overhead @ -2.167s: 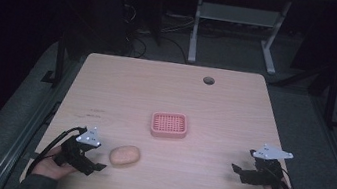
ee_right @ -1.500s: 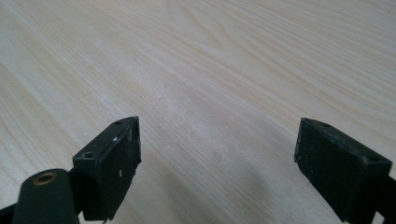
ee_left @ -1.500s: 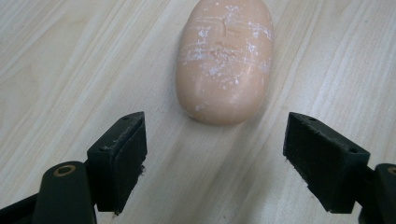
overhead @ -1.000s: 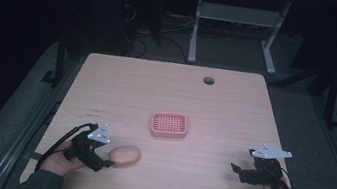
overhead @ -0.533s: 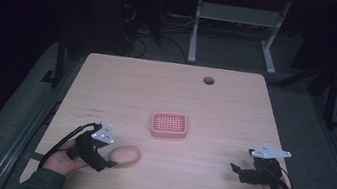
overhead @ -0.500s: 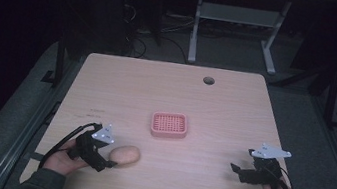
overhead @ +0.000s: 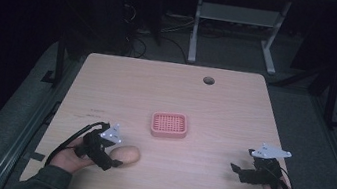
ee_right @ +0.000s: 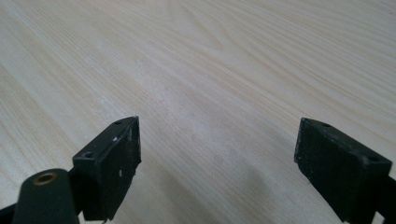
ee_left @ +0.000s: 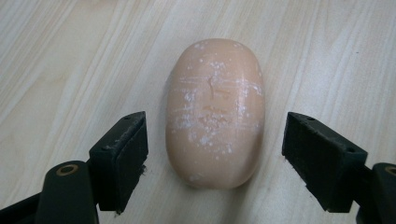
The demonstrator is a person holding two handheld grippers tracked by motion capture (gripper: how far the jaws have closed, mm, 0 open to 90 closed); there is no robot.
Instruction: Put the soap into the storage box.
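Nearest you, your left gripper [overhead: 113, 159] sat low on the wooden worktop [overhead: 224, 110], jaws spread wide on either side of the peach bar of soap [ee_left: 215, 112], neither pad touching it. The soap lay flat, just ahead of your left hand [overhead: 68, 158]. Your right gripper [overhead: 241, 170] rested near the right edge, jaws wide apart over bare wood, holding nothing. Farther out, the pink slotted soap dish [overhead: 169, 124] stood mid-worktop, apart from the soap.
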